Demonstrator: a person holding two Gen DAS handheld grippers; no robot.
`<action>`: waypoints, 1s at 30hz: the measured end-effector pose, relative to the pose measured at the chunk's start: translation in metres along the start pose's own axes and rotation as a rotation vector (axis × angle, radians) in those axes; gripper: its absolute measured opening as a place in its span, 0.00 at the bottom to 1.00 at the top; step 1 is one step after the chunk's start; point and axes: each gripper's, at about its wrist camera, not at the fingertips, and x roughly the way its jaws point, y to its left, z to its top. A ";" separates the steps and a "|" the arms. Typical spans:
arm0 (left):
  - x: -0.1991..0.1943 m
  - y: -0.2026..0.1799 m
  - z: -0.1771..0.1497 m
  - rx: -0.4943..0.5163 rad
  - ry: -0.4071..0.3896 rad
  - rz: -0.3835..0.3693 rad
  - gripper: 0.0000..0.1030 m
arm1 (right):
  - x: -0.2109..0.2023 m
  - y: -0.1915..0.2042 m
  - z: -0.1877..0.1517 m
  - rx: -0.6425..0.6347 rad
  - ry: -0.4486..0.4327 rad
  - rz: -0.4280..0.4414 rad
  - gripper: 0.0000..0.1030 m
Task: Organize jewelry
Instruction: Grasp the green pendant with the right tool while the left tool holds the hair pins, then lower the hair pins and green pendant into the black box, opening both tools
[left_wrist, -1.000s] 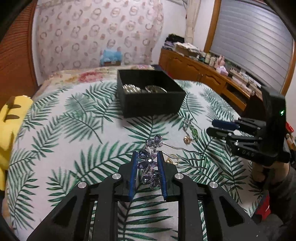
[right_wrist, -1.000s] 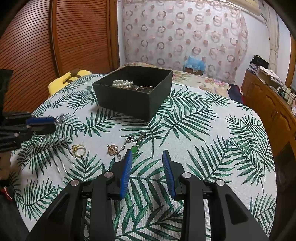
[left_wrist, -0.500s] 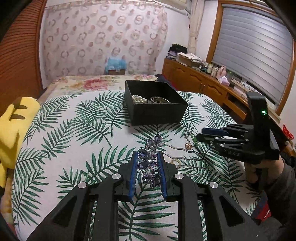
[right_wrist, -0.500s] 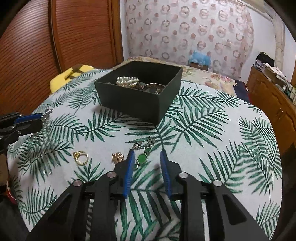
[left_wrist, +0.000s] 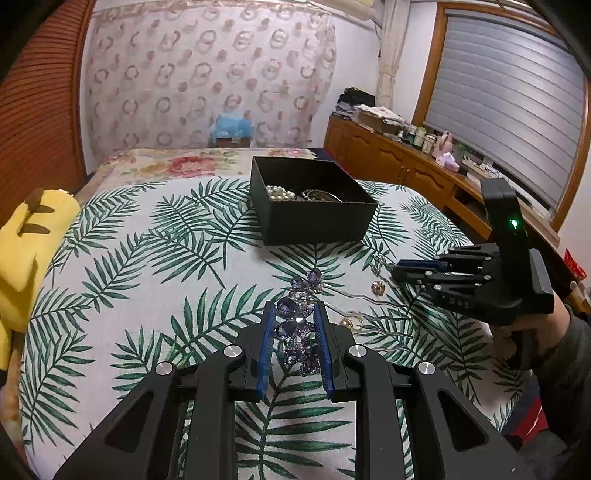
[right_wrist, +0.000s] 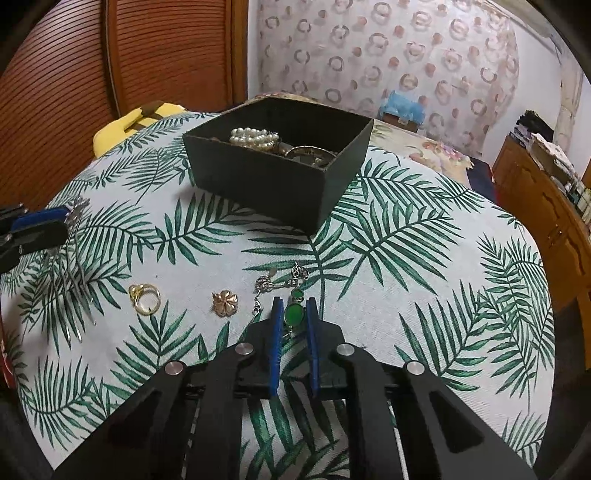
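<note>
My left gripper (left_wrist: 294, 314) is shut on a purple jewelled hair comb (left_wrist: 295, 326) and holds it above the cloth, its silver prongs trailing right. It shows at the left edge of the right wrist view (right_wrist: 37, 221). My right gripper (right_wrist: 294, 306) has narrowed around the green stone pendant (right_wrist: 293, 314) of a silver chain (right_wrist: 280, 282) lying on the cloth. It appears in the left wrist view (left_wrist: 402, 269). A black open box (left_wrist: 314, 218) holds pearls (right_wrist: 255, 136) and bangles. A gold ring (right_wrist: 146, 297) and a rose-gold flower (right_wrist: 224, 302) lie loose.
The palm-leaf cloth (right_wrist: 424, 295) covers a rounded surface that drops off at its edges. A yellow plush (left_wrist: 26, 251) lies at the left. A wooden cabinet (left_wrist: 406, 173) with clutter stands on the right, a floral bed (left_wrist: 184, 162) behind.
My right gripper has moved forward and down over the green pendant and its jaws have closed in. My left gripper has lifted and drawn back with the comb.
</note>
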 end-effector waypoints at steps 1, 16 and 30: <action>0.001 -0.001 0.001 -0.001 -0.003 0.002 0.19 | -0.002 0.000 0.000 -0.002 -0.007 -0.005 0.13; 0.012 0.009 0.042 0.011 -0.047 0.036 0.19 | -0.055 -0.012 0.034 0.001 -0.169 0.009 0.13; 0.033 0.011 0.087 0.029 -0.050 0.054 0.19 | -0.076 -0.019 0.093 -0.039 -0.267 0.062 0.13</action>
